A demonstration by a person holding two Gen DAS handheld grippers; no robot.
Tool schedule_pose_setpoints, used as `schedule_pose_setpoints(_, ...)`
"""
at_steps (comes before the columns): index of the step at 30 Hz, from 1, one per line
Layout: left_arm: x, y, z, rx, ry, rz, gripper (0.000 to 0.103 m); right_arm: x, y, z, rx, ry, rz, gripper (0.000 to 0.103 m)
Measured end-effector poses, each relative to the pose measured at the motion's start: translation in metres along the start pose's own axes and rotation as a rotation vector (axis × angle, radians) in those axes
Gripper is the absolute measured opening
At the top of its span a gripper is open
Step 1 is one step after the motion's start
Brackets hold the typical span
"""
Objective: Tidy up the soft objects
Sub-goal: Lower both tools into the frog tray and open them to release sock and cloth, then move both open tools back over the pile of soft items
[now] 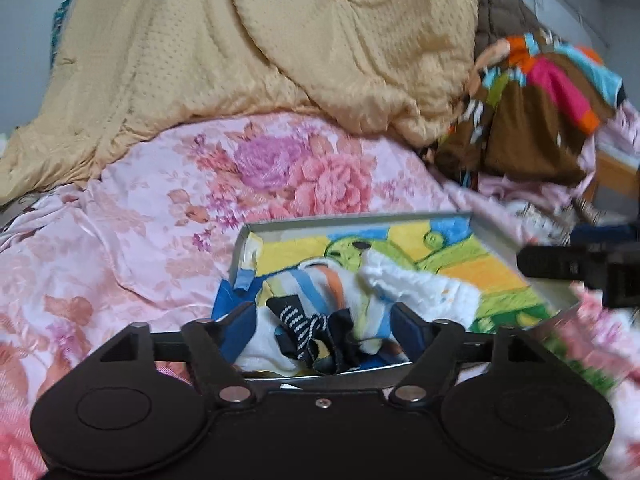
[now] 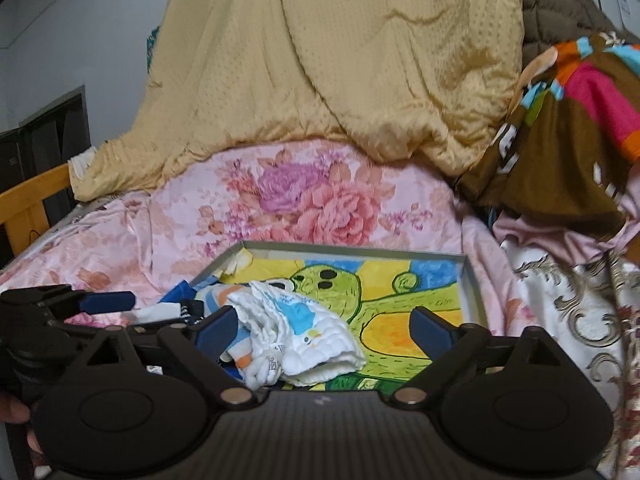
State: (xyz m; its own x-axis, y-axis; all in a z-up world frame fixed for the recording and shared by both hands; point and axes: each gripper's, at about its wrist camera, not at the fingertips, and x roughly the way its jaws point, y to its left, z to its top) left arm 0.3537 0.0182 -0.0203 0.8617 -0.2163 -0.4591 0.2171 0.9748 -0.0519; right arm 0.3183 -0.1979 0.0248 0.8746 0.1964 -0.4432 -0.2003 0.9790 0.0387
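Floral bedspread (image 2: 320, 200) bears tray (image 2: 472, 280) holding cloths (image 2: 312, 336); both grippers gape empty.

Both grippers (image 1: 324, 320) (image 2: 324, 326) are matte black (silver rivets), with seemingly dark blue finger pads (image 2: 426, 326).

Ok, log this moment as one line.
left gripper: open over socks | right gripper: open over white cloth | both items in tray on bed

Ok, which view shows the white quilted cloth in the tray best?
The right wrist view: the white quilted cloth lies unobstructed between the open right gripper fingers, its blue print and label visible. The left wrist view shows it blurrier, off to the right in the tray.
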Motion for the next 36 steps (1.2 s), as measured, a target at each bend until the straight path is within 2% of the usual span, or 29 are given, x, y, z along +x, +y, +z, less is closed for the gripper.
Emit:
schedule_pose_setpoints(4, -0.031, -0.005, 0.006, -0.043, -0.027, -0.002, 0.087, -0.029, -0.002, 0.001, 0.012, -0.032, -0.003, 0.1)
schedule_pose_setpoints(9, -0.072, -0.018, 0.012, -0.026, -0.066, 0.008, 0.095, -0.067, -0.005, 0.0, 0.018, -0.068, -0.022, 0.103)
schedule_pose_setpoints(18, -0.138, -0.032, 0.01, -0.041, -0.096, 0.003, 0.098, -0.122, -0.002, -0.005, 0.027, -0.089, 0.013, 0.103)
schedule_pose_setpoints(25, -0.186, -0.039, -0.008, -0.065, -0.116, 0.018, 0.099, -0.163, 0.011, -0.012, -0.023, -0.105, 0.037, 0.103)
schedule_pose_setpoints(29, -0.207, -0.044, -0.019, -0.064, -0.113, 0.034, 0.1, -0.184, 0.016, -0.017, -0.015, -0.112, 0.043, 0.103)
schedule_pose_setpoints(36, -0.237, -0.039, -0.048, -0.121, -0.08, 0.052, 0.102, -0.21, 0.017, -0.036, 0.014, -0.097, 0.056, 0.103)
